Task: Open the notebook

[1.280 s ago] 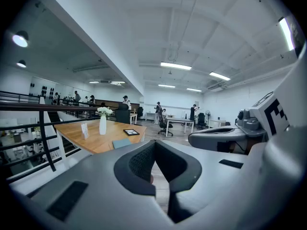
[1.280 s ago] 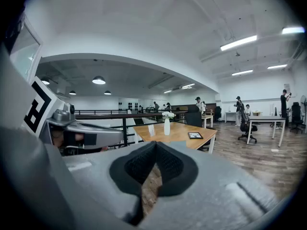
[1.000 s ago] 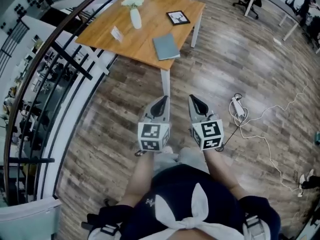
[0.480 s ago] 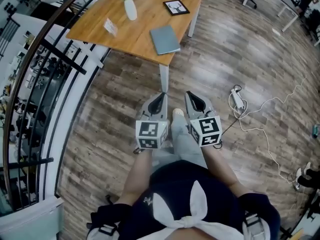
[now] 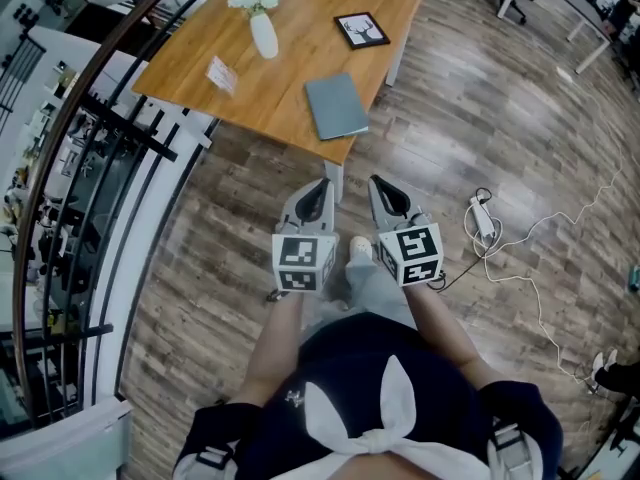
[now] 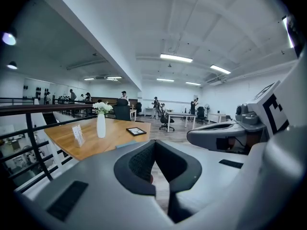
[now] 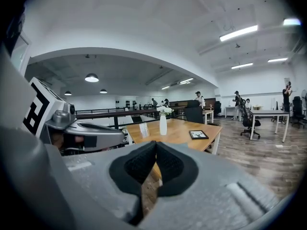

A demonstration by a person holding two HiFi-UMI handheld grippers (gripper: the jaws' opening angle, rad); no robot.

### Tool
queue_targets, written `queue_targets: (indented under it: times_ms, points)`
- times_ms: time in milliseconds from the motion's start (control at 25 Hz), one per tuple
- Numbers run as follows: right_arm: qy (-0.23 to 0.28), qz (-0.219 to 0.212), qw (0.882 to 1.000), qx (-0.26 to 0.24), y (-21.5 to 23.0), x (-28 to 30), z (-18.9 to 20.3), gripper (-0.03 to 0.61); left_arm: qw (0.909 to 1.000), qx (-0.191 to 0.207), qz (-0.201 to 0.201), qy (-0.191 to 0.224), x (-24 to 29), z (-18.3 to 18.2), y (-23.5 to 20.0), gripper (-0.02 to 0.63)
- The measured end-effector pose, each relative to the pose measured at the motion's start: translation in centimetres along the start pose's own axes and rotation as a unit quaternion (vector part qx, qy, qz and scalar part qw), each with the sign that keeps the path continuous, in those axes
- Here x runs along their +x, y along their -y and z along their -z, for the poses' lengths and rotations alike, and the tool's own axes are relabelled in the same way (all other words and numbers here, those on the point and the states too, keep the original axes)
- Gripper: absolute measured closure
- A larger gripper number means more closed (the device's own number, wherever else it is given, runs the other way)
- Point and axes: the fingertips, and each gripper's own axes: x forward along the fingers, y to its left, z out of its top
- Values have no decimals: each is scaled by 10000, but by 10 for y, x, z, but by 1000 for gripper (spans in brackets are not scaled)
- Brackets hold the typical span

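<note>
Notebook (image 5: 336,107); left tool (image 5: 322,187) beside right tool (image 5: 379,184)

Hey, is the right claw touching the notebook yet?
Apart. The head view shows the right claw over the floor, short of the table where the closed notebook lies.

Bright, even light comes from ceiling strip lamps (image 6: 176,58) and round lamps (image 7: 91,77), and it leaves a pale sheen on the wooden floor (image 5: 520,98). All three views bulge like a fisheye and darken to black at the corners. The near bodies of the left gripper (image 6: 156,142) and right gripper (image 7: 156,142) look soft.
</note>
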Motion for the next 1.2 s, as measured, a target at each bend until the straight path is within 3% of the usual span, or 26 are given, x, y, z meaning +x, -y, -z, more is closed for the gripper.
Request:
queue_targets:
  times_ms: [400,880,1200]
  points:
    - [-139,-6,9997,177,61,68,-8,578,9998,-67,-152,-130,71,-10,-35,597]
    - [-604,-94,9975,341,106,141,0,392,9990,-61,-363,-267,126,-17,-73,597]
    - [-895,-148,9947,484,135,181,17,379,9976,-125,-515,-439,163,-9,-90,597]
